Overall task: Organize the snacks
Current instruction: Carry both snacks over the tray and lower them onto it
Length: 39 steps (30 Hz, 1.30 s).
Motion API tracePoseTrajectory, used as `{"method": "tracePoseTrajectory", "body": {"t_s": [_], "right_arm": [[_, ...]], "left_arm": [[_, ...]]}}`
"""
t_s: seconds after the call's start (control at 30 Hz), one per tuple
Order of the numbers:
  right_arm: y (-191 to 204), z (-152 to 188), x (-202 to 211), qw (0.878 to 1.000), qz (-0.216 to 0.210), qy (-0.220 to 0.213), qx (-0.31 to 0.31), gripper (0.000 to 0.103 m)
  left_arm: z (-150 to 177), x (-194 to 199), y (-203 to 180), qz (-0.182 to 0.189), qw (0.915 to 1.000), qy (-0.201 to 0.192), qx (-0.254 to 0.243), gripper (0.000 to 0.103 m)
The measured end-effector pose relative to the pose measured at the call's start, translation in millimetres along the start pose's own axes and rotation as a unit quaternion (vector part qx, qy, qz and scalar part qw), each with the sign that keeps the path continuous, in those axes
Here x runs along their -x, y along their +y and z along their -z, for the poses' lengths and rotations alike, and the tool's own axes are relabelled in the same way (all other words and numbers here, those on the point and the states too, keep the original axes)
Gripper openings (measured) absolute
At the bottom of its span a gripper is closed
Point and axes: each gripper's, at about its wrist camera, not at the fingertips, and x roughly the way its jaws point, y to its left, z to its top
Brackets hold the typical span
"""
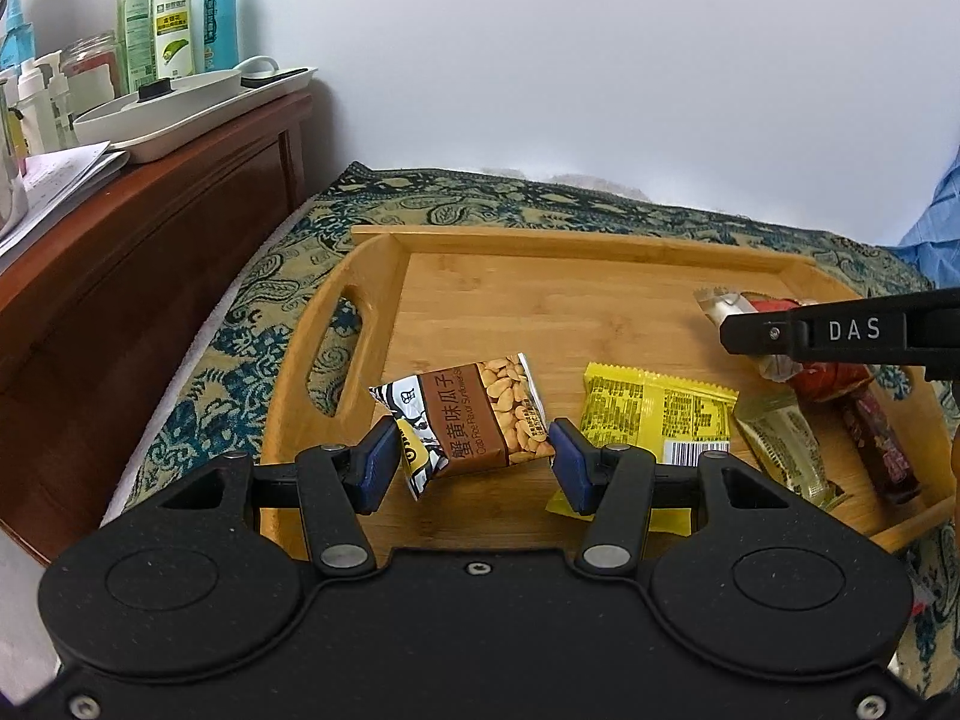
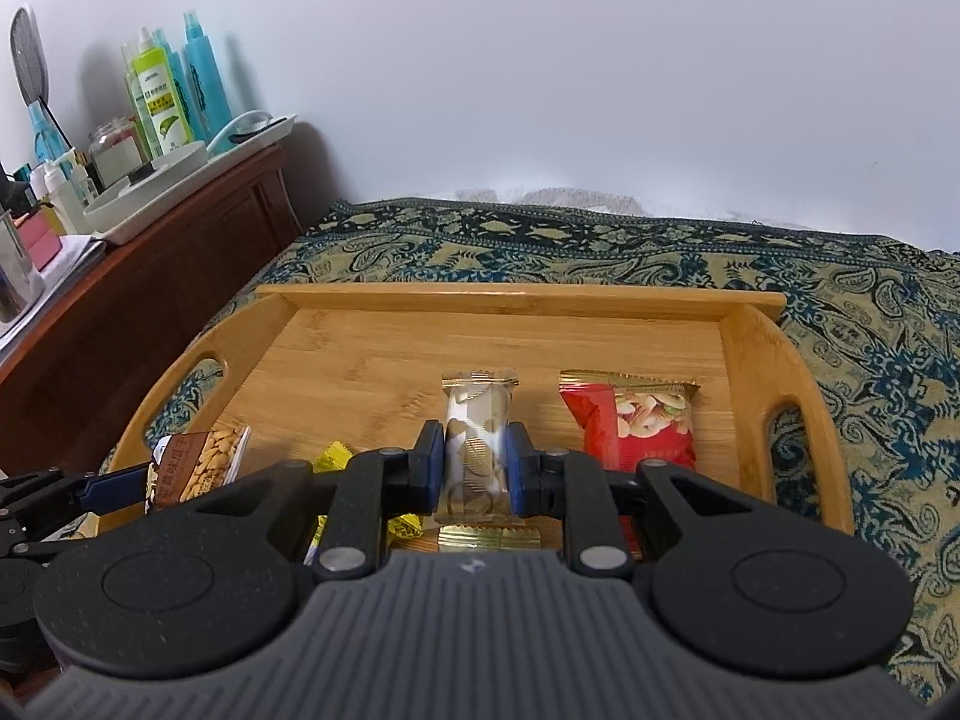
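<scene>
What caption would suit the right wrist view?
Right gripper shut on a gold-wrapped snack above a wooden tray, red packet beside it.

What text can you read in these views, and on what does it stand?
"DAS": on the right hand-held gripper, on its arm seen from the left wrist.
"蟹黄味瓜子": on the brown seed packet.
Yellow packet: fine print and barcode, too small to read.
Bottles: labels blurred.
</scene>
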Motion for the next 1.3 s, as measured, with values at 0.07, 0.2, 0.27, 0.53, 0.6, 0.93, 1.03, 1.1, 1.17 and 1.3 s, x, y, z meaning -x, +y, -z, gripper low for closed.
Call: {"method": "tracePoseTrajectory", "body": {"t_s": [0.07, 0.2, 0.27, 0.53, 0.6, 0.93, 1.03, 1.1, 1.17, 1.3], "right_arm": [[-1, 1, -2, 1.0, 0.002, 0.002, 0.0, 0.026], [-1, 2, -7, 1.0, 0.006, 0.006, 0.004, 0.026], [0, 3, -9, 1.0, 0.007, 0.007, 0.008, 0.026], [0, 5, -14, 1.0, 0.009, 0.012, 0.013, 0.026], [-1, 6, -15, 1.0, 0.01, 0.012, 0.014, 0.026], [-3, 9, -19, 1.0, 0.011, 0.016, 0.016, 0.025], [-3, 9, -19, 1.0, 0.008, 0.017, 0.013, 0.025], [-3, 9, -19, 1.0, 0.007, 0.016, 0.014, 0.025], [-4, 9, -19, 1.0, 0.007, 0.015, 0.014, 0.026], [-3, 10, -18, 1.0, 0.004, 0.014, 0.014, 0.028]], "left_arm": [[1, -1, -1, 0.001, 1.0, 0.002, -0.002, 0.052], [3, -4, -3, -0.001, 1.0, 0.006, -0.005, 0.052], [3, -6, -4, -0.001, 1.0, 0.007, -0.004, 0.052], [6, -8, -6, 0.0, 0.9999, 0.008, -0.006, 0.052], [6, -8, -6, 0.0, 0.9999, 0.008, -0.006, 0.052], [5, -9, -7, -0.002, 0.9999, 0.007, -0.007, 0.052], [4, -9, -7, -0.002, 0.9999, 0.007, -0.008, 0.052], [4, -9, -7, -0.001, 0.9999, 0.007, -0.009, 0.052], [4, -9, -7, -0.003, 0.9999, 0.007, -0.01, 0.053], [4, -10, -7, -0.005, 0.9999, 0.009, -0.009, 0.054]]}}
